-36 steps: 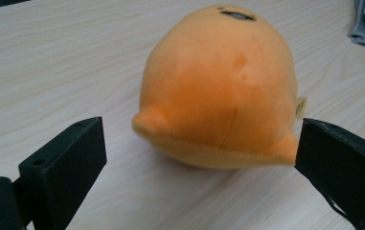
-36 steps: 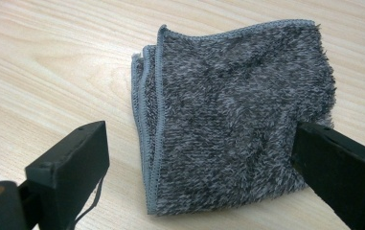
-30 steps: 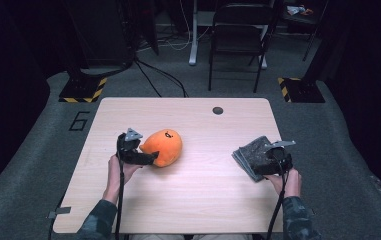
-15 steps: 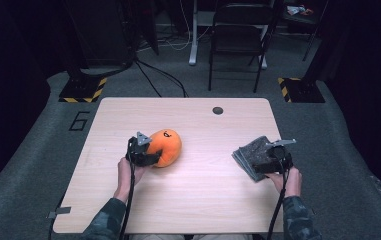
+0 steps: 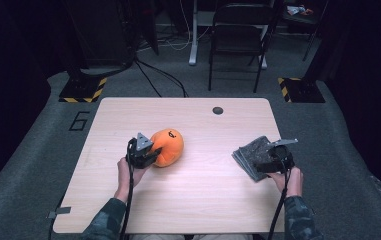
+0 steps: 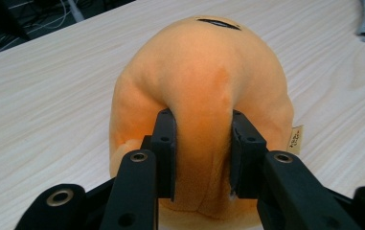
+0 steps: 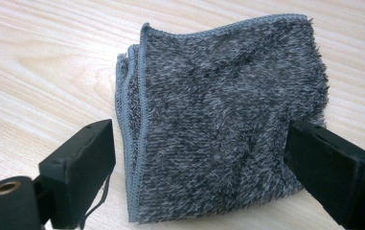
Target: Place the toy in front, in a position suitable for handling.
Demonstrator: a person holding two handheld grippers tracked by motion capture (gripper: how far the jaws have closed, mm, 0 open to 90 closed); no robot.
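Note:
An orange plush toy (image 5: 168, 146) with a black mark on top lies left of the table's middle. My left gripper (image 5: 152, 153) has just been closing, and its pads now pinch a fold of the orange plush toy (image 6: 204, 72) at its near end; the left gripper (image 6: 203, 129) presses dents into the fabric. At the right, a folded grey towel (image 5: 250, 154) lies flat on the wood. My right gripper (image 5: 261, 161) stands open over it. In the right gripper view the grey towel (image 7: 218, 110) lies between the wide-set jaws of the right gripper (image 7: 199, 136).
The light wooden table (image 5: 203, 200) has a small black round cap (image 5: 218, 110) near its far edge. Beyond it stand a black folding chair (image 5: 238, 45) and yellow-black floor blocks (image 5: 83, 92). A "6" (image 5: 79, 120) is marked on the grey carpet at the left.
My left gripper slid right up against the plush toy and its jaws closed onto the fabric. The right gripper and the towel have kept still.

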